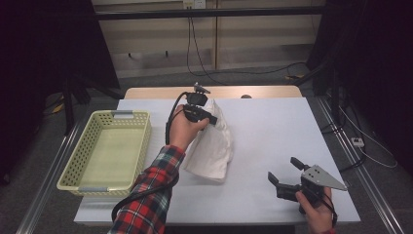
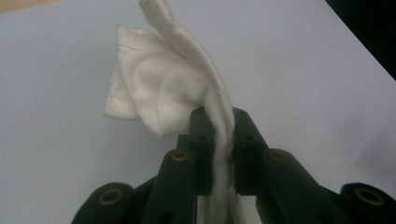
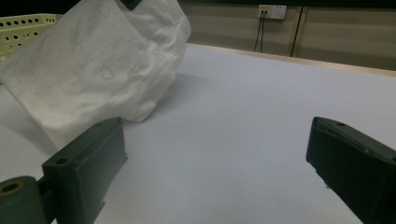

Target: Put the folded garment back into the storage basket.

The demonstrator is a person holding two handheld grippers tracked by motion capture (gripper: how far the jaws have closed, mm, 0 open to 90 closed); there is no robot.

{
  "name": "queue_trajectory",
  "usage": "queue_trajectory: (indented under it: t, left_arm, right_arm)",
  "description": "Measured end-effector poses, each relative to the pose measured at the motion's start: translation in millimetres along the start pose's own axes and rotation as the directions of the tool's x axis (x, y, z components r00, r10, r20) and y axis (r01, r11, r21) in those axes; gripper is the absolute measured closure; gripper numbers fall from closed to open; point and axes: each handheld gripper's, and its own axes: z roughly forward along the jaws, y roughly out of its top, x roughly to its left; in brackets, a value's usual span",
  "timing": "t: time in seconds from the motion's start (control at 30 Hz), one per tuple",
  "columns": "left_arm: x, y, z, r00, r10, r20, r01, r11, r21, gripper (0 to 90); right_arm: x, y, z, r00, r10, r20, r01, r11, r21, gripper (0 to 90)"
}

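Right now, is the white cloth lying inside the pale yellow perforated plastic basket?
No. The white cloth is pinched in the left gripper over the white table, beside the pale yellow basket.

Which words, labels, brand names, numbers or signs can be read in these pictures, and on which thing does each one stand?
No text can be read in any view.
White cloth towel: faint embossed pattern, no letters.
Pale yellow perforated plastic basket: no label visible.
White table cover: plain.
White wall socket plate: too small and blurred to show any marking.
Grey three-cornered plate on the right tongs: no marking visible.
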Motion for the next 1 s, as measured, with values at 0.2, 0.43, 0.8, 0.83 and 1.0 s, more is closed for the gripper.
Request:
queue_trajectory:
  t: [0.2, 0.43, 0.8, 0.83, 1.0]
  left_arm:
    - [-0.1, 2.1, -9.3, 0.9999, 0.015, -0.004, -0.015, 0.9998, 0.015, 81.4]
    - [-3.4, 7.4, -23.4, 0.9994, 0.029, -0.018, -0.029, 0.9994, 0.018, 81.6]
    - [-2.7, 14.1, -44.2, 0.9979, 0.045, -0.048, -0.044, 0.9989, 0.014, 81.6]
    - [-2.4, 14.4, -45.5, 0.9976, 0.046, -0.051, -0.046, 0.9989, 0.014, 81.6]
    - [-2.0, 16.3, -52.5, 0.9975, 0.046, -0.053, -0.046, 0.9989, 0.011, 81.7]
  right_arm:
    - [-0.2, -0.5, 0.0, 1.0, 0.0, 0.001, 0.0, 1.0, 0.001, 4.0]
    - [-1.0, 0.7, -0.7, 1.0, 0.002, 0.005, -0.002, 1.0, -0.002, 4.0]
    - [-0.5, 0.6, -0.3, 1.0, 0.001, 0.001, -0.001, 1.0, -0.007, 3.7]
    - [-0.3, 0.7, -0.3, 1.0, 0.0, 0.0, 0.0, 1.0, -0.008, 3.7]
    - [-0.4, 1.8, -0.9, 1.0, 0.0, 0.001, 0.001, 1.0, -0.014, 3.7]
